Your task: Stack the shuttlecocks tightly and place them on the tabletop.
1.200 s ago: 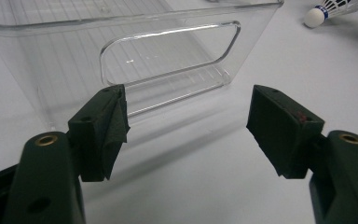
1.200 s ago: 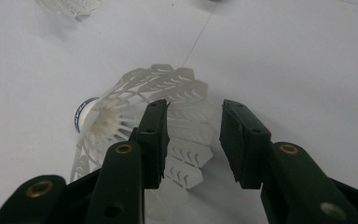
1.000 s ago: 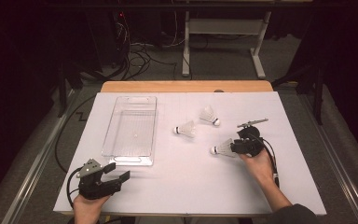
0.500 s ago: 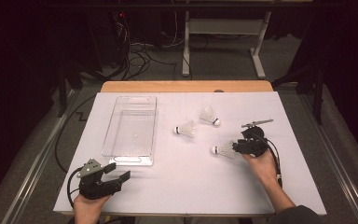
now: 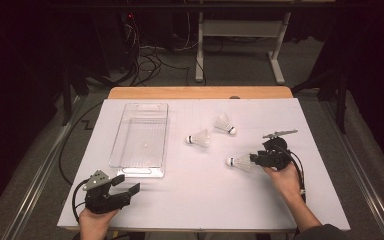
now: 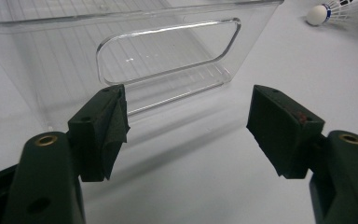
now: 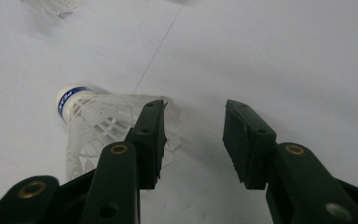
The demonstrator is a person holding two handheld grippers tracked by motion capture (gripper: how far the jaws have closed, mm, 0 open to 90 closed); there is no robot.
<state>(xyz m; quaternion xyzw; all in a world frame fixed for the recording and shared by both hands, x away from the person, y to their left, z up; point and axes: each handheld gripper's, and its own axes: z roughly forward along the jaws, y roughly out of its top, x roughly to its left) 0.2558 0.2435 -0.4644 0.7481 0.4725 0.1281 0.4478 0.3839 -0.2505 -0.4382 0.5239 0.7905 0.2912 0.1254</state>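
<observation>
My right gripper (image 5: 252, 160) sits low on the white table (image 5: 200, 200), jaws about half spread w/ nothing between the pads; in the right gripper view the near shuttlecock (image 7: 98, 126) lies on its side just outside my left pad, skirt touching or nearly so, cork tip pointing away. It's prob v. light, the plastic skirt springy and easy to crush, and it'll roll or skate if nudged. I'd pinch across the skirt near the cork, gently. Two more shuttlecocks (image 5: 199, 138) (image 5: 224, 124) lie further up, the clear bin (image 5: 141, 135) well apart. Left gripper (image 5: 125, 190) idle, jaws wide, empty, facing bin end.
</observation>
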